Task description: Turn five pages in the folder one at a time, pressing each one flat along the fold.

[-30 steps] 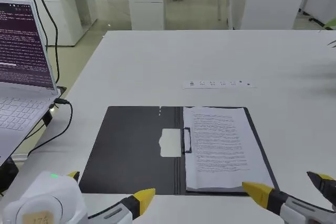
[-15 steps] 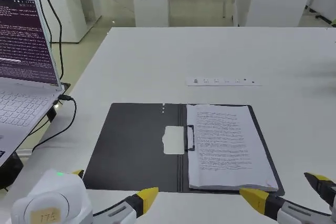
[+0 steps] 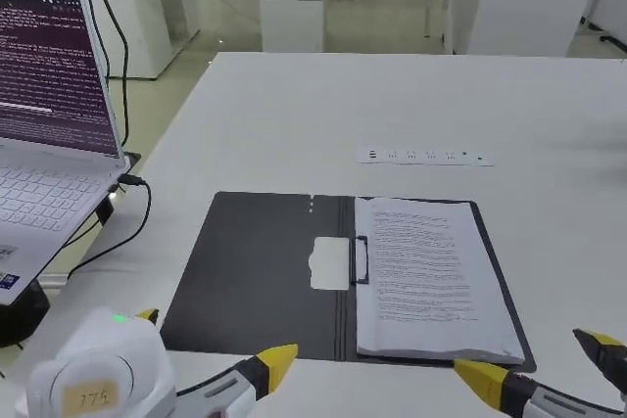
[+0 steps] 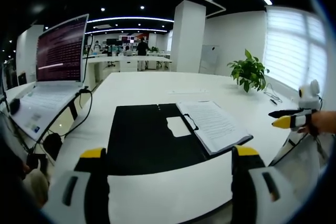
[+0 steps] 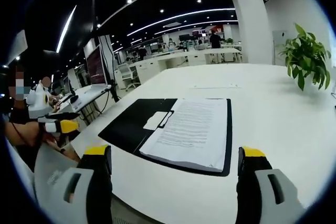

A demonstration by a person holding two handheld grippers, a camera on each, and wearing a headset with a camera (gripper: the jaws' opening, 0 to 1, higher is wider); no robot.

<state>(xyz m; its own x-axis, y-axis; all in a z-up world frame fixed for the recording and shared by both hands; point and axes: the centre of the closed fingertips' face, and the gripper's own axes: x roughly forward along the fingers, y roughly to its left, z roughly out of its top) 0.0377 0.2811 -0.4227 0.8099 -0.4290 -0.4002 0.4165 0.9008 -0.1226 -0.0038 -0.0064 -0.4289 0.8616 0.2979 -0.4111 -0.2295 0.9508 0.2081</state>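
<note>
Hovering just short of the folder's (image 3: 265,271) near edge, left gripper (image 3: 212,337) and right gripper (image 3: 539,359) stay wide, empty; the open folder hasn't moved, its pages (image 3: 426,276) stacked right of the fold, seemingly none turned.

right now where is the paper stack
In the head view the paper stack lies on the right half of the open folder, just right of its centre clip.

**Surface (image 3: 323,105) layout**

Folder (image 3: 255,271) lies open at the near middle; page stack (image 3: 426,276) on its right half, clip (image 3: 361,259) at the spine. Power strip (image 3: 423,156) sits behind the folder. Laptop (image 3: 44,144) stands at the left edge. Left tool (image 3: 212,337) and right tool (image 3: 540,357) sit before its near corners.
</note>
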